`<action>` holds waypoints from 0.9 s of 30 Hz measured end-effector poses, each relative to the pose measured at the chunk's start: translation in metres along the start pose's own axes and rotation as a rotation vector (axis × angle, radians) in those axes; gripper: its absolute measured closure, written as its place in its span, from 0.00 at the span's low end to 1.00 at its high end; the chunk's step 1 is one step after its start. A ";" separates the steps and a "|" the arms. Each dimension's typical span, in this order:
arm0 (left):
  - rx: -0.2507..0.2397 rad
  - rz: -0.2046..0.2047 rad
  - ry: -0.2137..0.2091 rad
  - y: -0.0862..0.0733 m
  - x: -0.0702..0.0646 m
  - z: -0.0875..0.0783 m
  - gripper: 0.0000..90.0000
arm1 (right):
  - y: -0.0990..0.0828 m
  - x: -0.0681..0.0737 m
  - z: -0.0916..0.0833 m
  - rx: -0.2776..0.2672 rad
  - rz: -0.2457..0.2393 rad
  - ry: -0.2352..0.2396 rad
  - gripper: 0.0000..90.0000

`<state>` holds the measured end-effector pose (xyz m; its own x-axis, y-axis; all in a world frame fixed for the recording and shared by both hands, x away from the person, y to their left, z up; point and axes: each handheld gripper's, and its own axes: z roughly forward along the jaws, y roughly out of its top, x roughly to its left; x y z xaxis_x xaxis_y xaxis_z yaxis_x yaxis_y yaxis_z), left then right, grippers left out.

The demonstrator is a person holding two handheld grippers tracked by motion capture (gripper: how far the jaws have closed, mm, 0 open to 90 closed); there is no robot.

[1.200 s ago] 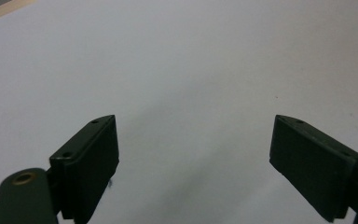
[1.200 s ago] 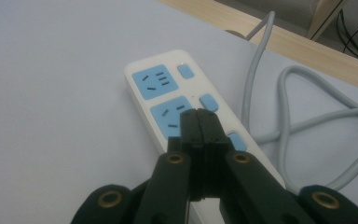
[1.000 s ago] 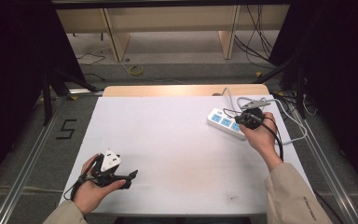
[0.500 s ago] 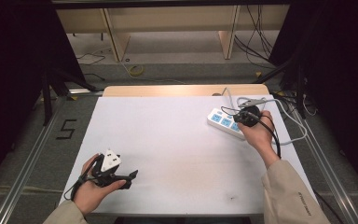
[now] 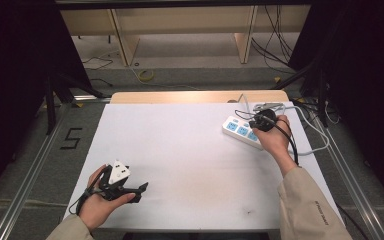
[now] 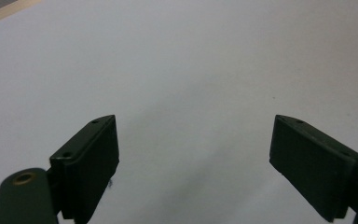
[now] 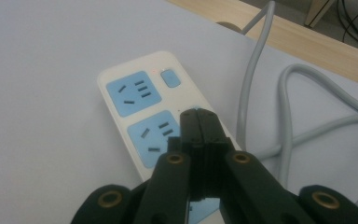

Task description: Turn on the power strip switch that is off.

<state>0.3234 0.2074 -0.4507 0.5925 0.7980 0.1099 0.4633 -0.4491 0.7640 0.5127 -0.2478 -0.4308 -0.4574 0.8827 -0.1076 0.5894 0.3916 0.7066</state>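
**A:** Right gripper view first: what are the fingers (image 7: 199, 122) doing?

**B:** They are pressing flat together with nothing between them, and their tips are hovering over the power strip (image 7: 144, 116), near its small button (image 7: 170, 78). I cannot tell whether they are touching the plastic.

**A:** Where is the strip lying?

**B:** It is sitting flat at the far right of the counter (image 5: 180, 150), under the right gripper (image 5: 261, 121), with its grey cable (image 7: 284, 116) looping away to the right.

**A:** How am I expecting it to handle?

**B:** I am judging it rigid, fairly light and smooth, so it is likely sliding rather than staying put when pushed sideways. The cable is looking stiff enough to tug it back.

**A:** And where to take hold?

**B:** Across the narrow width of the body, clear of the sockets; for the button, a straight downward press is looking best.

**A:** The other hand?

**B:** The left gripper (image 5: 139, 190) is resting near left, fingers (image 6: 93, 158) spread wide over bare counter, gripping nothing.
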 end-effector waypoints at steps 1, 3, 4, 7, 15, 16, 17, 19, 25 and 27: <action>0.000 0.000 0.000 0.000 0.000 0.000 0.17 | 0.000 0.000 0.000 0.000 0.000 0.000 1.00; 0.001 -0.002 0.000 0.000 0.000 0.000 0.17 | 0.000 -0.001 0.002 0.005 0.004 0.000 1.00; -0.002 -0.005 0.001 0.000 0.000 0.000 0.17 | 0.001 -0.002 0.003 0.011 0.008 0.000 1.00; 0.001 -0.002 -0.001 0.000 -0.001 0.000 0.17 | 0.001 -0.003 0.006 0.021 0.010 -0.001 1.00; 0.003 0.001 0.000 0.000 -0.001 0.000 0.17 | 0.004 -0.003 0.012 0.038 0.020 -0.001 1.00; 0.002 0.001 -0.001 0.000 -0.001 0.000 0.17 | 0.005 -0.004 0.012 0.040 0.022 -0.003 1.00; 0.002 0.001 -0.001 0.000 -0.001 0.000 0.17 | 0.005 -0.004 0.013 0.043 0.021 -0.005 1.00; 0.003 0.000 -0.001 0.000 -0.001 0.000 0.17 | 0.005 -0.005 0.014 0.050 0.023 -0.010 1.00; 0.003 0.000 -0.002 0.000 -0.001 0.000 0.17 | 0.008 -0.008 0.017 0.055 0.029 -0.017 1.00; 0.002 0.000 -0.002 0.000 -0.001 0.000 0.17 | 0.008 -0.008 0.018 0.057 0.031 -0.020 1.00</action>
<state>0.3230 0.2065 -0.4510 0.5937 0.7972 0.1091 0.4647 -0.4504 0.7624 0.5333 -0.2473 -0.4365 -0.4253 0.8995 -0.1001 0.6408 0.3774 0.6686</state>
